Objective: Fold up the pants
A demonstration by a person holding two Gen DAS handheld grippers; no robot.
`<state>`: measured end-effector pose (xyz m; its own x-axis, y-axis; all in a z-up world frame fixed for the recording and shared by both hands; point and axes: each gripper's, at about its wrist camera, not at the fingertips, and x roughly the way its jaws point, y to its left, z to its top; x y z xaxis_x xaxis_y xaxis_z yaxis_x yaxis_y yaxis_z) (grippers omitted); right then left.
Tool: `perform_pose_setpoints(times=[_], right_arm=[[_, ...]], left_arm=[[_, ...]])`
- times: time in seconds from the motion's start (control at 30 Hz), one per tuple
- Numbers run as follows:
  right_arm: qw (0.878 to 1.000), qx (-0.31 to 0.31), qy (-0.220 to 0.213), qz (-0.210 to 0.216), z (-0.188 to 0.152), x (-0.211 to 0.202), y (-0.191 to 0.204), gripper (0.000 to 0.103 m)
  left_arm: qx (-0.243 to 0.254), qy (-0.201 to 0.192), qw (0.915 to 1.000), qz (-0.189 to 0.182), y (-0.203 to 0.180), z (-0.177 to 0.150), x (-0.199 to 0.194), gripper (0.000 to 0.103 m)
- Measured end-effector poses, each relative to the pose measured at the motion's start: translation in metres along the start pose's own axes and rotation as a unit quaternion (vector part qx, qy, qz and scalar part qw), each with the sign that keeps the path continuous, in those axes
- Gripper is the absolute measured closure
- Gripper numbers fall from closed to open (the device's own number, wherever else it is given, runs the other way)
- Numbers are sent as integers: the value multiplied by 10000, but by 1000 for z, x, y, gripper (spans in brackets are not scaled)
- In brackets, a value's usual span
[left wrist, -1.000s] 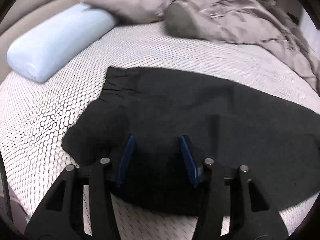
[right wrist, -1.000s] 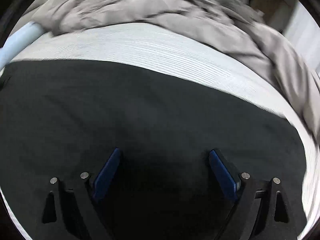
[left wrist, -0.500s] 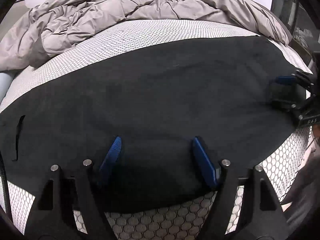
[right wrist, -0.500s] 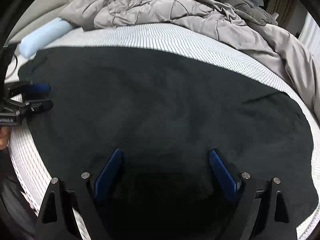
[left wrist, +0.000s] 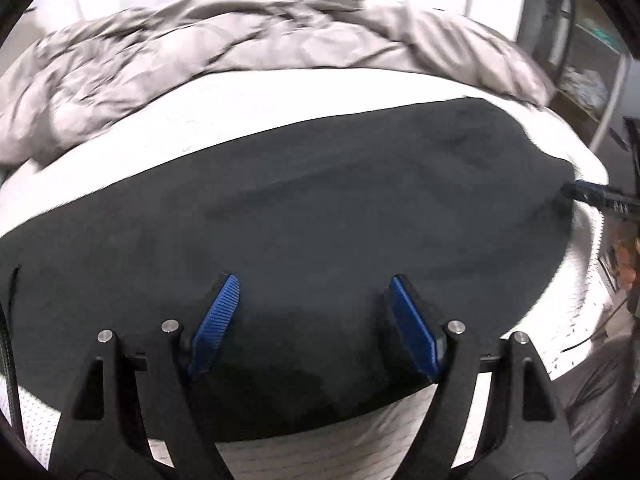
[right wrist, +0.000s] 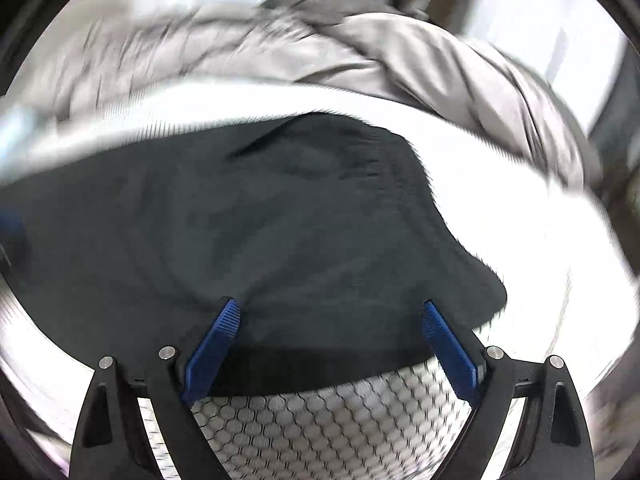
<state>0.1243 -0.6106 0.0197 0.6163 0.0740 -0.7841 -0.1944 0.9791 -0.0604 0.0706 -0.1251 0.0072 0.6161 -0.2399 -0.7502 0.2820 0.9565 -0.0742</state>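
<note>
Black pants (left wrist: 320,216) lie flat across a white honeycomb-patterned mattress (left wrist: 304,456). My left gripper (left wrist: 312,296) is open, its blue pads spread over the near edge of the pants. My right gripper (right wrist: 332,320) is open over the near edge at the other end of the pants (right wrist: 256,240), where a gathered end (right wrist: 372,156) shows. The right gripper also shows in the left wrist view (left wrist: 596,196) at the far right edge of the pants. Both views are motion-blurred.
A rumpled grey duvet (left wrist: 224,48) is piled along the far side of the bed, also in the right wrist view (right wrist: 360,48). A shelf unit (left wrist: 584,64) stands beyond the bed at the right.
Both views have swung. The left gripper has turned from the end by the blue pillow to look along the pants. The right gripper has moved to the end of the pants. Both jaws stay open.
</note>
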Motion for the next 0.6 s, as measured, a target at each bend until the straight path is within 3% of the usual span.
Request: perform_pose_setpoints(times=[0.1, 0.17, 0.2, 0.27, 0.5, 0.53, 0.6], right_arm=[[9926, 1115, 83, 476, -4, -2, -38, 10], [9846, 1576, 150, 735, -8, 0, -55, 10], [9784, 1835, 197, 930, -10, 4, -65, 10], [9659, 2256, 322, 1233, -14, 16, -80, 10], [9247, 3258, 0, 1968, 0, 46, -108, 12], [9210, 3336, -46, 2010, 5, 54, -109, 15], [9174, 3422, -107, 2029, 13, 62, -111, 47]], left_arm=[[285, 30, 9995, -159, -36, 3, 8, 28], [495, 255, 9983, -178, -54, 2, 21, 25], [644, 456, 9968, -118, -62, -1, 31, 25], [797, 432, 9959, 42, -72, -6, 36, 21], [341, 299, 9985, -304, -50, -3, 17, 21], [274, 210, 9990, -269, -45, -3, 12, 21], [150, 129, 9996, -212, -27, -1, 6, 21]])
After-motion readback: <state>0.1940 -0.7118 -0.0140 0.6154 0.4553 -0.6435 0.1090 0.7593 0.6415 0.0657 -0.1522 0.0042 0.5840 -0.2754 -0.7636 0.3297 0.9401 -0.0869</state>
